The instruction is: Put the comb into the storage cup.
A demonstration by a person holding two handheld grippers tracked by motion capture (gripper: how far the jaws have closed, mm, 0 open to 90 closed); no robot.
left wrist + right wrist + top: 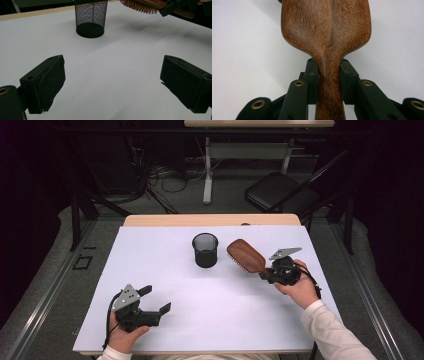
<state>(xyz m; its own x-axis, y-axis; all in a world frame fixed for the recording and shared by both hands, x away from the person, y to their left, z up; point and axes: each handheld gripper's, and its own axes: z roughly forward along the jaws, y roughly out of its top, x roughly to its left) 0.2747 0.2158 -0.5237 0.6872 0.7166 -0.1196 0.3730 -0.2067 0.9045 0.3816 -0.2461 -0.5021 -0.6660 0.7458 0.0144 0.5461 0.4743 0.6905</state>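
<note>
High view: right gripper (268, 273) clamps the handle of a wooden hairbrush (246, 255), brush head raised above the desk (150, 270), bristles down, just right of the black mesh cup (205, 250) that stands near the far edge, about mid-width. Left gripper (156, 301) rests near the near-left corner, jaws spread, nothing between them. Judged progress: pickup done, brush lifted and near the cup; the drop into the cup is left, if that is the goal. Cup looks empty as far as can be seen; its bottom is too dark to tell.

Left gripper view: both jaws wide apart over bare white desk (120, 65), mesh cup (90, 18) ahead, upright, top rim cut off by the frame. Hairbrush bristles (138, 5) at top right, held by the other gripper, head mostly cropped.

Right gripper view: jaws pinch the hairbrush (327, 30) at the neck where handle meets head. Wood back faces the camera; bristles hidden underneath, far end of the head cropped. Dark sliver at the top edge, can't tell what it is.
</note>
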